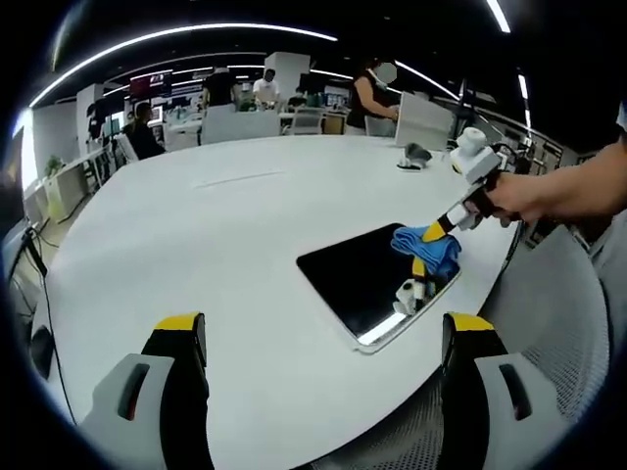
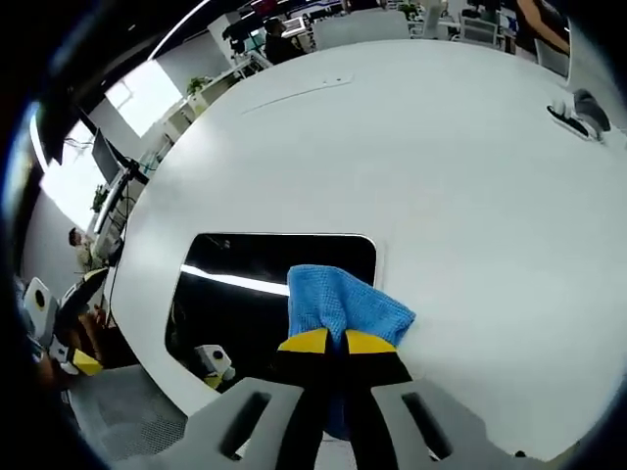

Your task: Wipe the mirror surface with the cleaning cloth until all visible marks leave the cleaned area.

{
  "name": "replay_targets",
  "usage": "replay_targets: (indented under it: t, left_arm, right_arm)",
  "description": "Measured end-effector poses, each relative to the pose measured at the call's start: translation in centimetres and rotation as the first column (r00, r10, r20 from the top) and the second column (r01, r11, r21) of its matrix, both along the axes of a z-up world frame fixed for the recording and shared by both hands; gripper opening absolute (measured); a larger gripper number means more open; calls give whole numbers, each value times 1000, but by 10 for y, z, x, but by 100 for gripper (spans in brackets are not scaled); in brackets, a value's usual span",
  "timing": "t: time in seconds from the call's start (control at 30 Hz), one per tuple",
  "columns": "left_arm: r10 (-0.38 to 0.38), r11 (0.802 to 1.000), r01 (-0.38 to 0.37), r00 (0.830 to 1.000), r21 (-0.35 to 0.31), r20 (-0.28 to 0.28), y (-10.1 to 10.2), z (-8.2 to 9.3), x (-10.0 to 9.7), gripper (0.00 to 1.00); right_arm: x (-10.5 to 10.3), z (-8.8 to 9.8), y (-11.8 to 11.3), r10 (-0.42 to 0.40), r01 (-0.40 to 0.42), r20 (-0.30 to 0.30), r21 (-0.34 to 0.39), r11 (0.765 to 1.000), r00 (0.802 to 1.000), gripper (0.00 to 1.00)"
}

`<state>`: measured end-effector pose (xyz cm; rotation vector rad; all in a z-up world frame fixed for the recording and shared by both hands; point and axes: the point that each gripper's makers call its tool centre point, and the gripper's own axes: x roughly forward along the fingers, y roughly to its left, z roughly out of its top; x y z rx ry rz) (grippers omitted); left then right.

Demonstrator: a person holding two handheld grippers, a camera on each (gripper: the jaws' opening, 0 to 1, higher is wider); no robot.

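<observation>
Your right tongs are clenched on the blue cleaning cloth, with the yellow tips pinching its near edge and the rest of it fanned out flat ahead of them. The cloth lies on the mirror, at the corner of the mirror farthest from the table's edge, and part of it spills past the mirror's rim onto the white table. In the left gripper view you can see the same thing from the side: the right tongs reach down onto the cloth, which sits at one end of the mirror.

Your left tongs are released, jaws wide apart, holding nothing, and they hang above the table short of the mirror.

The mirror lies close to the table's edge, with nothing steadying it. If you press and drag towards that edge, the mirror may well slide, and your free tongs are not placed to stop it. The cloth is held by a narrow pinch only; a hard sweep could tug it loose or fold it under, so the tips rather than the cloth meet the glass. I cannot make out any marks on the dark surface, so you risk stopping too soon; cover the whole mirror.
</observation>
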<state>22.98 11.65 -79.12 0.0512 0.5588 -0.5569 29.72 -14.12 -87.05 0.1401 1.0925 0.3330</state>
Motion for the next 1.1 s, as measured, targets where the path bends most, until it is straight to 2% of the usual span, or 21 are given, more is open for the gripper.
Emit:
replay_targets:
  t: [1.1]
  left_arm:
    - [-38, 999, 38, 999, 30, -18, -4, -7, -4, 99]
  right_arm:
    - [54, 0, 0, 13, -12, 23, -25, 1000, 1000, 0]
